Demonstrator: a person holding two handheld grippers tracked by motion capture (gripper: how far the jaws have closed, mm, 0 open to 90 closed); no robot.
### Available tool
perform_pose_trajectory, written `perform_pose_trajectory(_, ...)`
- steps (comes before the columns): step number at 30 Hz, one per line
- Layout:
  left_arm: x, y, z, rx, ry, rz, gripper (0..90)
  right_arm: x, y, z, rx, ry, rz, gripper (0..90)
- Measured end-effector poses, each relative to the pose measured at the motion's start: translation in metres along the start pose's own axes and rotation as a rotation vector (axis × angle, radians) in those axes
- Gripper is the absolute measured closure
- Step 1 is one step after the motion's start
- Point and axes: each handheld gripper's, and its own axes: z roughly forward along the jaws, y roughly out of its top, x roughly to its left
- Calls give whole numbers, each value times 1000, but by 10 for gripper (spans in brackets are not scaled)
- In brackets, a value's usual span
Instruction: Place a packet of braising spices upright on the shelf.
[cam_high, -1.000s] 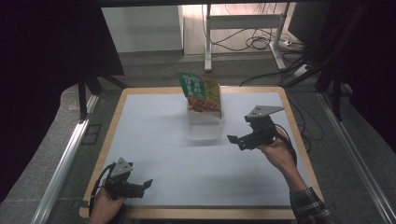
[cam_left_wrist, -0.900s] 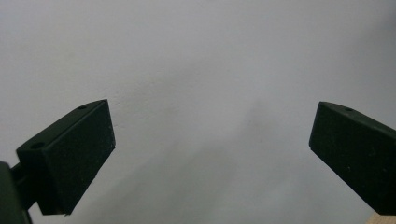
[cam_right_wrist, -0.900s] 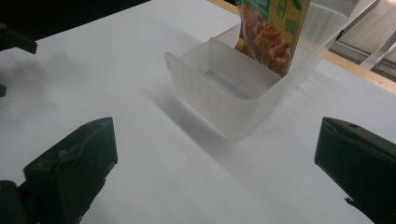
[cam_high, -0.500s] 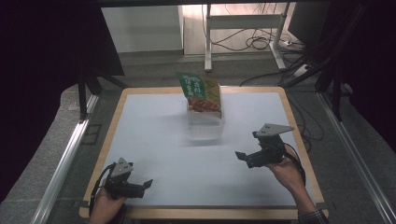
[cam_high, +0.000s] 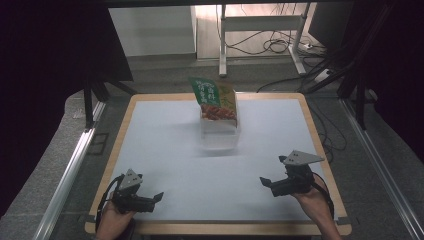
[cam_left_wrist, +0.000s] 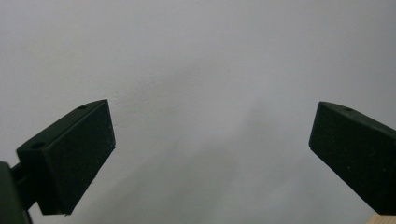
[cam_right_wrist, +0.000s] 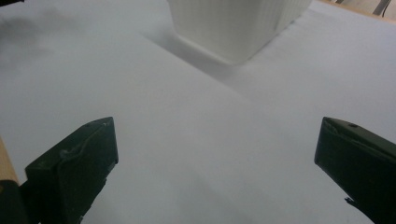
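Packet print: writing on the green packet (cam_high: 214, 97) was way too small to read.
Basket top: white basket (cam_right_wrist: 238, 25) got cut off by the frame edge in the right gripper view.

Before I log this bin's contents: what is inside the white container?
A green snack bag stands in the white container, its top leaning out over the rim. Its lower part, and anything beneath it, is hidden by the container's walls.
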Motion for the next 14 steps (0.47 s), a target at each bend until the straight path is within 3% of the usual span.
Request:
perform_pose_trajectory(8, 0, 0, 0, 1, 0, 3, 4, 1, -24, 6, 46, -8, 13, 0)
perform_pose_trajectory(10, 0, 0, 0, 1, -1, 3, 4, 2, -32, 12, 84, 8, 33, 0)
perform_pose_trajectory(14, 0, 1, 0, 3, -2, 6, 4, 3, -34, 17, 93, 49, 60, 0)
